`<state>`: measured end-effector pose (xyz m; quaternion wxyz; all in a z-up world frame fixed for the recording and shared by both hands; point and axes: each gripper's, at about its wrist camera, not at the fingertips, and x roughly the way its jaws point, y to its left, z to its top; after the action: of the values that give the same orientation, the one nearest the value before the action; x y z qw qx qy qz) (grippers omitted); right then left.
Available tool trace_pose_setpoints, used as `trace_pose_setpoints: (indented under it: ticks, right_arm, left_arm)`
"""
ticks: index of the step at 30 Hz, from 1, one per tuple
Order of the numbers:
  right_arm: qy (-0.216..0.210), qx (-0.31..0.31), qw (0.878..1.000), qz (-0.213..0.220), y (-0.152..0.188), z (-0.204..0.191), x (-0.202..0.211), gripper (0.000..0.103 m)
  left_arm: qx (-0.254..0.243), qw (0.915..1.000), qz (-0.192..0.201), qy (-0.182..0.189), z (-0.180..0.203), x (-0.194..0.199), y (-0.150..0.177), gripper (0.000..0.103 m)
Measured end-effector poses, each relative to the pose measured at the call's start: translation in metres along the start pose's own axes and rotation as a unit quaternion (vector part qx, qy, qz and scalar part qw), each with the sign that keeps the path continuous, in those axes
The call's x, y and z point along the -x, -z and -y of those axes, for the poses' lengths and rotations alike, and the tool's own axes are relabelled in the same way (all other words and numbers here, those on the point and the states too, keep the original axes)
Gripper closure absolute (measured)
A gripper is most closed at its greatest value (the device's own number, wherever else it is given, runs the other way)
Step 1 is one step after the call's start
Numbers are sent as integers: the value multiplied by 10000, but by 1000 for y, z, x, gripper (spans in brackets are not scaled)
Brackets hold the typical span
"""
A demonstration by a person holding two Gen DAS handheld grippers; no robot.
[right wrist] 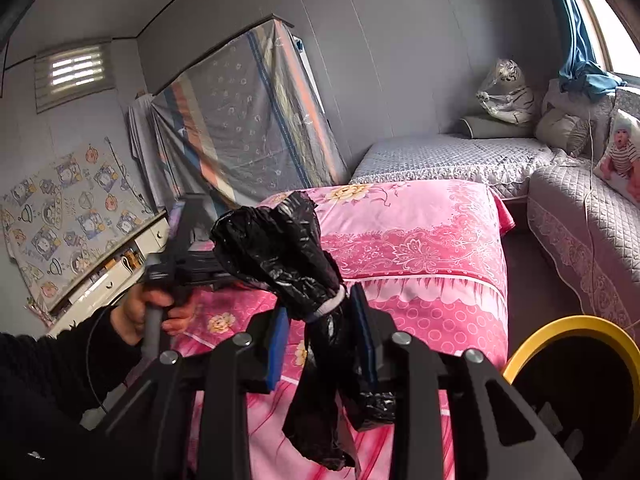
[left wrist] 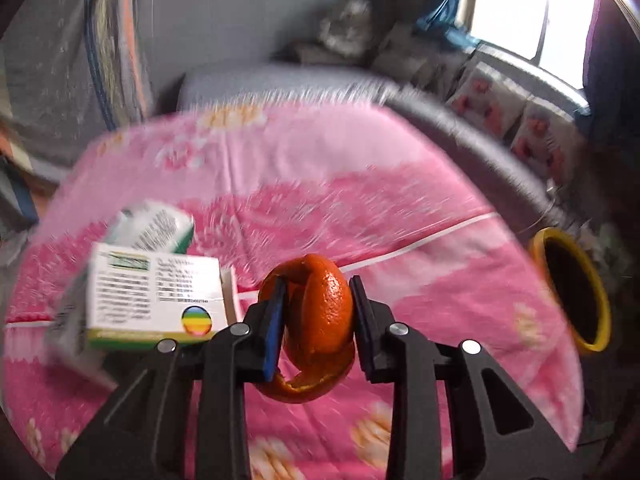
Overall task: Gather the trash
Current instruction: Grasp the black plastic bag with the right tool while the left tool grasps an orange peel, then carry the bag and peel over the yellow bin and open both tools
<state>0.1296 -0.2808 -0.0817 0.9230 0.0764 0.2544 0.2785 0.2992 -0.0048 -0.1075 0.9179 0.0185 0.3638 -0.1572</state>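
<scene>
My left gripper (left wrist: 318, 312) is shut on a curled orange peel (left wrist: 320, 320) and holds it above the pink floral cloth (left wrist: 320, 184). Two white-and-green cardboard boxes (left wrist: 156, 292) lie on the cloth to the left of it. A yellow-rimmed bin with a black liner (left wrist: 572, 288) stands off the cloth's right edge. My right gripper (right wrist: 324, 320) is shut on a bunched black plastic bag (right wrist: 296, 264) tied with a white band, above the cloth (right wrist: 420, 248). The same bin (right wrist: 576, 380) shows at lower right there. The left gripper (right wrist: 188, 252), in a hand, shows at the left.
A grey quilted bed (right wrist: 448, 156) and sofa (right wrist: 592, 232) lie beyond the pink cloth. A draped rack (right wrist: 240, 128) leans on the back wall. White drawers (right wrist: 108, 276) stand at left. Pillows and a window are at far right.
</scene>
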Motion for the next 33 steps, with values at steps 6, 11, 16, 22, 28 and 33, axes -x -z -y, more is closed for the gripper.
trace_pose_setpoints:
  ticks: [6, 11, 16, 22, 28, 33]
  right_arm:
    - [-252, -446, 9984, 239, -1, 8, 20, 75]
    - [-181, -604, 9964, 558, -3, 11, 43, 75]
    - [78, -715, 9935, 878, -2, 21, 67, 75]
    - [328, -953, 9887, 1106, 5, 44, 87, 75]
    - [591, -1197, 9831, 1250, 18, 70, 105, 75]
    - [910, -1435, 9757, 1383, 32, 95, 119, 75]
  left_arm:
    - [-380, 9950, 922, 12, 52, 98, 2, 74]
    - [-624, 9896, 1285, 165, 87, 138, 5, 74]
    - [-963, 9827, 1543, 354, 121, 154, 7, 74]
    - [-1401, 9745, 1620, 674, 164, 153, 4, 74]
    - [-1726, 9673, 1629, 889, 202, 147, -1, 74]
    - [-1934, 9623, 1604, 1045, 228, 136, -4, 74]
